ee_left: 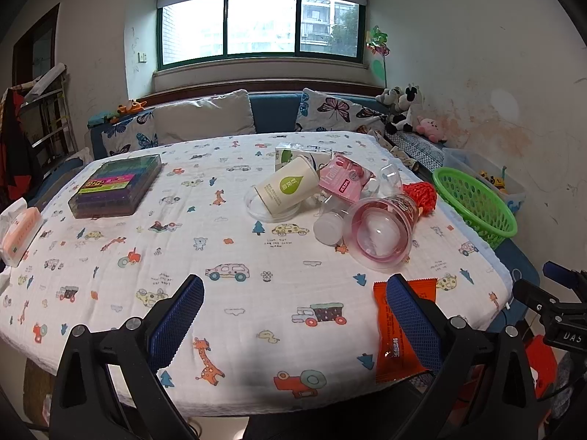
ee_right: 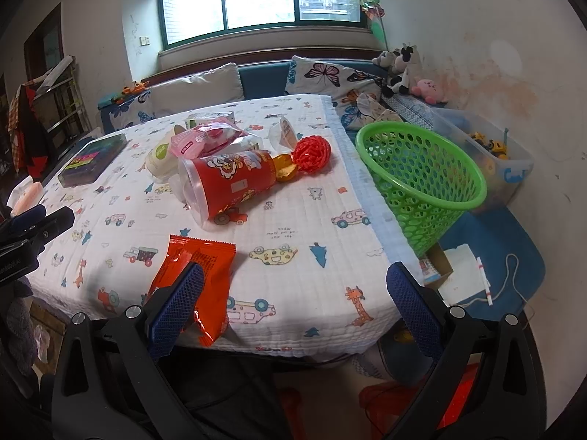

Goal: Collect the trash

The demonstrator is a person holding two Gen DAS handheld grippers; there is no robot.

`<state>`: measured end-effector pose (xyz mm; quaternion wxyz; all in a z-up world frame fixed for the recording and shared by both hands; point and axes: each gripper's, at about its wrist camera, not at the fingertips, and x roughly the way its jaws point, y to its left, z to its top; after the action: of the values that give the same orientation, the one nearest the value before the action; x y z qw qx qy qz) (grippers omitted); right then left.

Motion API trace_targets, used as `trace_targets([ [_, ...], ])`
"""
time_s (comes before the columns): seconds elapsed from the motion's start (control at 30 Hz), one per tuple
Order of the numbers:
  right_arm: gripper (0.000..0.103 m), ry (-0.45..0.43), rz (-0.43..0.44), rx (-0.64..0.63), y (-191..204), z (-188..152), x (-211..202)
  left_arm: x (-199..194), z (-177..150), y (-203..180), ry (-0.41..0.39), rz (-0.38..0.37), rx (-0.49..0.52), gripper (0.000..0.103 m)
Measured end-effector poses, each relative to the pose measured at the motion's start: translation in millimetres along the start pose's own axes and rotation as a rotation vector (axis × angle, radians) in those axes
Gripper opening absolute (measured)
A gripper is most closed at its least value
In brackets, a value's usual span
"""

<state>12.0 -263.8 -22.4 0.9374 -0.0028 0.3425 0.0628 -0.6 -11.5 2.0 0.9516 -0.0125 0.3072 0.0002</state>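
both grippers are staying wide open and holding nothing. the left gripper (ee_left: pixel 295 302) is hanging over the near edge of the worktop (ee_left: pixel 220 242), and the right gripper (ee_right: pixel 295 289) is near the corner. an orange wrapper (ee_right: pixel 200 275) is lying at the near edge, its writing too small to read. far right, a red cup (ee_right: pixel 234 179) with cartoon pictures, a paper cup (ee_left: pixel 288 187) with a green drop and a pink packet (ee_left: pixel 343 179) are piling together. the green basket (ee_right: pixel 422 168) is sitting just past the right edge.

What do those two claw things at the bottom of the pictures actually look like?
Both the left gripper and the right gripper are black plastic frames with silver bolts. Each has two fingers faced with blue, bumpy rubber pads. The other gripper's body shows white lettering. No cables or sleeves are visible.
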Motion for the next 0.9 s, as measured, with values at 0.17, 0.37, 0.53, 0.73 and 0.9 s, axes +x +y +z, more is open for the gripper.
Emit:
trace_targets([
  [0.17,0.099,0.001,0.003,-0.001,0.7,0.0,0.8,1.0,0.1,-0.5,0.003,0.001,-0.001,0.097],
  [0.37,0.098,-0.001,0.003,0.0,0.7,0.6,0.9,-0.2,-0.9,-0.4,0.001,0.001,0.002,0.097],
  [0.53,0.098,-0.006,0.007,0.0,-0.4,2.9,1.4,0.6,-0.8,-0.1,0.002,0.0,0.0,0.097],
  [0.73,0.098,-0.006,0.008,0.0,-0.7,3.2,1.4,2.5,-0.6,-2.7,0.009,0.0,0.005,0.097],
  [0.9,0.098,-0.005,0.009,0.0,-1.2,3.8,2.3,5.7,0.2,-5.5,0.019,-0.004,0.006,0.097],
])
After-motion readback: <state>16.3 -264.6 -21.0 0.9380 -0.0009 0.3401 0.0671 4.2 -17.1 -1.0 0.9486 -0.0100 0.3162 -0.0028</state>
